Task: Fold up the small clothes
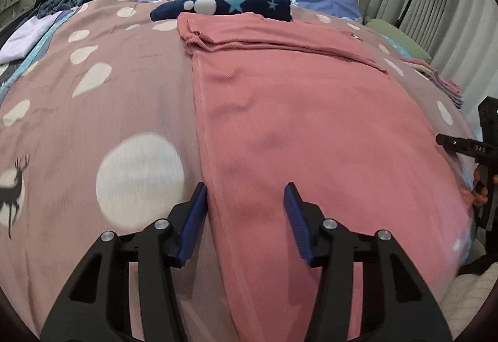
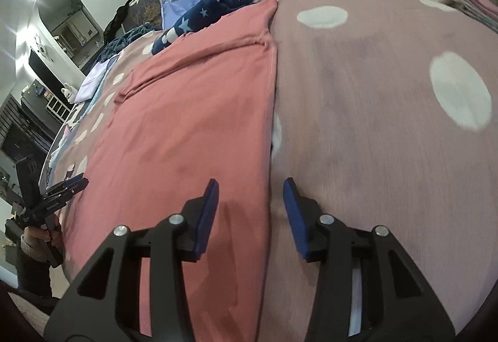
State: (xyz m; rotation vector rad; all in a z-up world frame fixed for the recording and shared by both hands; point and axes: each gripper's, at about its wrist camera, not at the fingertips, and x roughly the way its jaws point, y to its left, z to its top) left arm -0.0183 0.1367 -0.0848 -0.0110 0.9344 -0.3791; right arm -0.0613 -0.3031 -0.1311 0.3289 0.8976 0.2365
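Blue fingers [image 1: 196, 217] of the left gripper [image 1: 246, 195] stand parted, empty, astride the left edge of the pink garment [image 1: 295, 111]. Right gripper [image 2: 250, 194] likewise gapes empty over its right edge. Garment lies flat on the spotted bedspread [image 2: 389, 124], below the star-patterned navy cloth [image 1: 242, 4].

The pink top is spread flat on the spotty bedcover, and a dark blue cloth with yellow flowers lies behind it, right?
Nearly. The dark blue cloth has stars, not yellow flowers; the left wrist view shows it. The pink top does lie flat on the spotty bedcover.
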